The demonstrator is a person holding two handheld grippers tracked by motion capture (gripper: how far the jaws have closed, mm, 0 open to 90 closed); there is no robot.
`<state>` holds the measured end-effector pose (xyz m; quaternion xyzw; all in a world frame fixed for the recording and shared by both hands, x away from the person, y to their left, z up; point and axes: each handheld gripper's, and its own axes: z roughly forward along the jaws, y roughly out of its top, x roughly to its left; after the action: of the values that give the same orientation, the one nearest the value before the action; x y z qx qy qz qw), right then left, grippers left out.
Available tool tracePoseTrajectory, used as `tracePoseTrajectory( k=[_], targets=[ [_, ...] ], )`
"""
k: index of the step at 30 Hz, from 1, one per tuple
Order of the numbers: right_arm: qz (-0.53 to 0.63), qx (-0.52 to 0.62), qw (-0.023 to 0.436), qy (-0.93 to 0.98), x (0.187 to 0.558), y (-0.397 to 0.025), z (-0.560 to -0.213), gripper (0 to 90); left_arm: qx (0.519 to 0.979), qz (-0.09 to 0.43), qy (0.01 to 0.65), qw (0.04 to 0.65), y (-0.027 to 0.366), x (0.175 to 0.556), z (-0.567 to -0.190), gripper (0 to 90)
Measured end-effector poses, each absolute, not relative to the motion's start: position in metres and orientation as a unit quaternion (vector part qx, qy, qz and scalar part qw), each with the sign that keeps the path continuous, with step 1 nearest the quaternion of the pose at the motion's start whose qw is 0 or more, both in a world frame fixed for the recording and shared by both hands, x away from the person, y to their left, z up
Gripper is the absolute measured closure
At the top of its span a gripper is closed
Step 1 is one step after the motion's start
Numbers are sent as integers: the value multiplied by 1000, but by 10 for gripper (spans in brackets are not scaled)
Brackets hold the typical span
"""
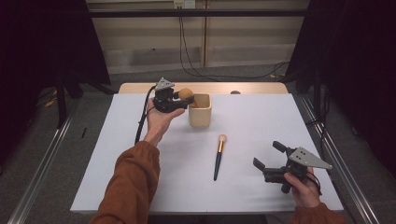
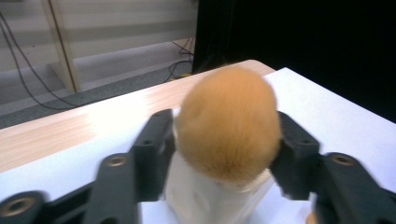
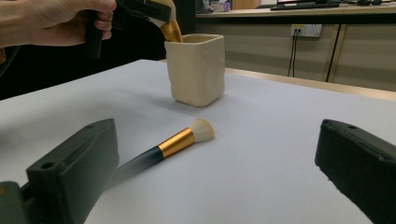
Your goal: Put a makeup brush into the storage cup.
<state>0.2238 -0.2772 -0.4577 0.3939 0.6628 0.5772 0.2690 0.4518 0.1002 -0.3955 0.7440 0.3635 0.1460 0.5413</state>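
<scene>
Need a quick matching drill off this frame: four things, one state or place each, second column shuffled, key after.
Things
1. fluffy orange-bristled brush
2. dark-handled brush with gold ferrule
3. cream square ceramic cup
4. right gripper

States
A. standing upright on the white table
B. open, holding nothing
C. lying flat on the table
D. clamped in the left gripper above the cup

Pairs: 1-D, 2-C, 3-A, 4-B

Left gripper (image 1: 180,99) is raised with jaws closed; right gripper (image 1: 269,158) rests low, jaws wide apart.
</scene>
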Motion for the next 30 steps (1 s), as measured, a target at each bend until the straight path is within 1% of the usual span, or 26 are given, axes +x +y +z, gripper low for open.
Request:
tracePoseTrajectory(
  k=[2,7,11,22,24,30],
  targets=[
    [578,394,269,662,224,-277,-458,0,741,147,367,543,104,451,-397,280],
    [577,393,269,663,224,-277,-458,0,734,151,372,547,111,448,-397,122],
    [577,393,269,664,224,-276,-458,0,732,151,373,550,116,442,-395,60],
    [575,389,268,668,225,-275,-458,0,733,161,352,559,135,419,-391,47],
    [575,391,267,668,225,-275,-458,0,734,163,353,556,139,415,-390,34],
    [572,389,269,670,224,-276,-458,0,745,176,347,542,147,405,-394,46]
  ],
)
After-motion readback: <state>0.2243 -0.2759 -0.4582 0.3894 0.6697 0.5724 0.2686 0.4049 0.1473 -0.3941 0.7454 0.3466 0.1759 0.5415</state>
